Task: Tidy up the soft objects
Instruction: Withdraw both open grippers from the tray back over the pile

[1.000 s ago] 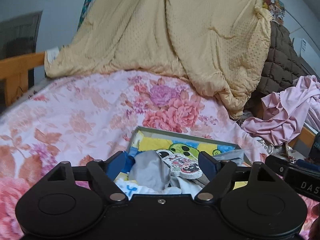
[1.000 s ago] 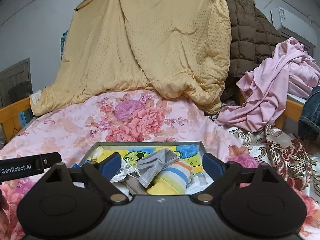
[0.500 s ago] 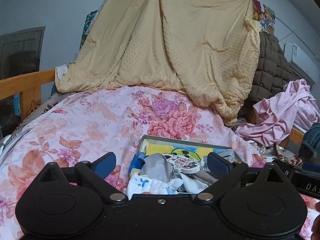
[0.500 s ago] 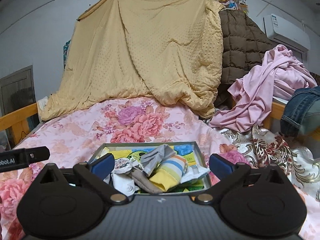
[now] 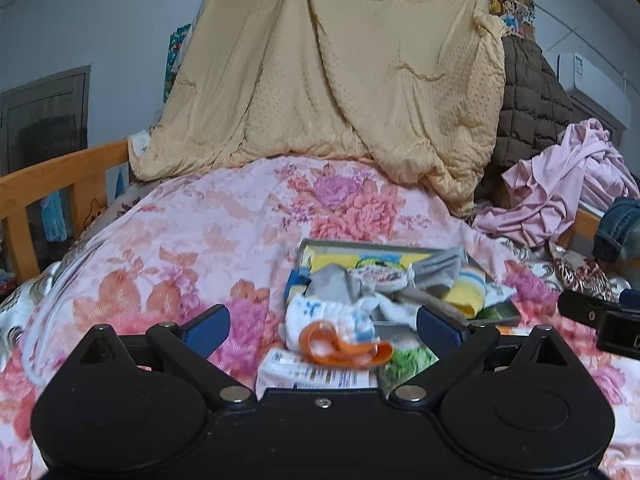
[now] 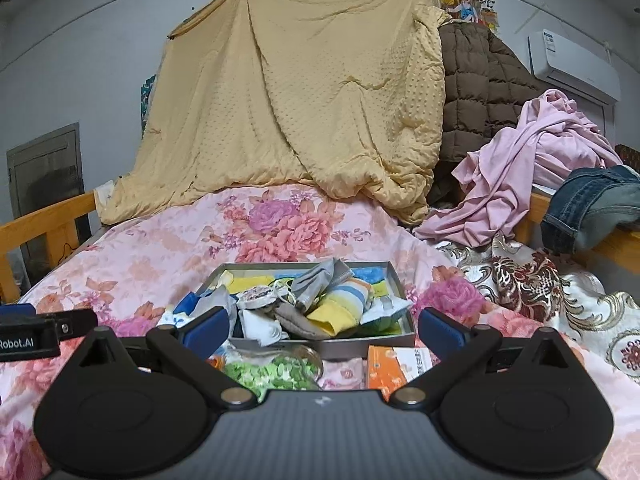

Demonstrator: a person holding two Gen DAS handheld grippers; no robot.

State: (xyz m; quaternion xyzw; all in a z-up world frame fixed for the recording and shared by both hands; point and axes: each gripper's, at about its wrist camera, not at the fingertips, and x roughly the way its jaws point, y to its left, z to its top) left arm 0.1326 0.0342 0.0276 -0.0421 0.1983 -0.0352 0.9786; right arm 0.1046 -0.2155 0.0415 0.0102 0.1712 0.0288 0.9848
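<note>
A shallow grey tray [image 6: 396, 280] lies on the floral bedspread [image 6: 160, 252], piled with soft items: a grey sock [image 6: 320, 278], a striped yellow-blue sock [image 6: 340, 304], a white sock [image 6: 260, 326] and a round patterned pouch [image 6: 258, 294]. The tray also shows in the left wrist view [image 5: 496, 314], with a white-blue sock [image 5: 320, 314] at its near edge. My left gripper [image 5: 324, 326] is open and empty, held back from the tray. My right gripper [image 6: 322, 328] is open and empty, just short of the tray's near wall.
In front of the tray lie an orange plastic piece [image 5: 344, 346], a white labelled packet [image 5: 316, 374], a green-filled bag [image 6: 272, 370] and an orange box [image 6: 386, 366]. A yellow quilt [image 6: 304, 100] hangs behind. Pink clothes [image 6: 528, 168] and jeans [image 6: 596, 200] lie right; wooden bed rail [image 5: 48, 184] left.
Both grippers have pulled back and up from the tray. The packets, bag and orange box in front of the tray have come into view. Both stay open.
</note>
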